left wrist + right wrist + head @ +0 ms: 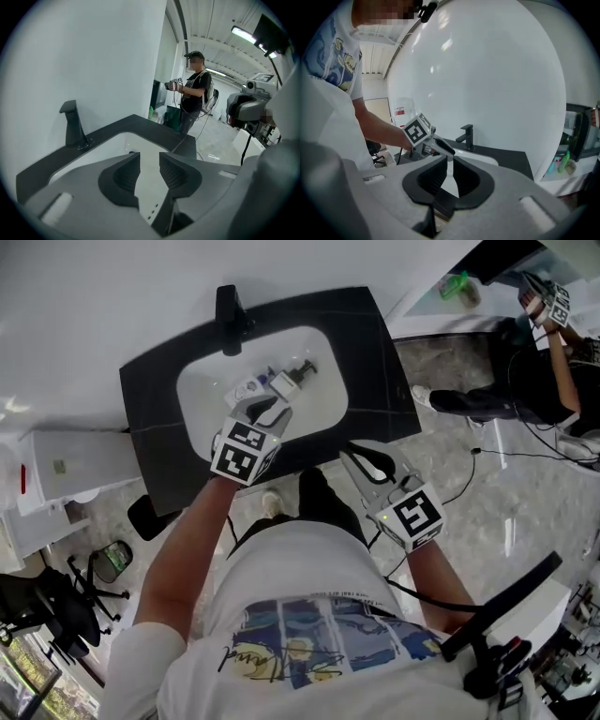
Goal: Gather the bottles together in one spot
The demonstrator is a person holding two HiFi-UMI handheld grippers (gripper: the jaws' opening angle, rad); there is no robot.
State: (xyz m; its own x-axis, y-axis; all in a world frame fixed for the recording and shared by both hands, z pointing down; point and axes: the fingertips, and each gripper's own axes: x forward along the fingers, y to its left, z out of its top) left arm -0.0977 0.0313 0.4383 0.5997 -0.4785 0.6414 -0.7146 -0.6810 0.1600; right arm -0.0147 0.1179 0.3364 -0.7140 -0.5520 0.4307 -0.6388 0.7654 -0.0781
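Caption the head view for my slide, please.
Open left gripper poised beside bottles in the white sink; right gripper empty nearby.

A dark counter carries a white basin and a black faucet; small bottles lie in the basin.

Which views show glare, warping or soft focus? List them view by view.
Head view: evenly lit and sharp, though the white basin nearly washes out. Left gripper view: fisheye with black corners, the ceiling lamp flares, and the left gripper close to the lens looks soft. Right gripper view: strongest warp, the wall bulges like a dome, with bright glare spots.
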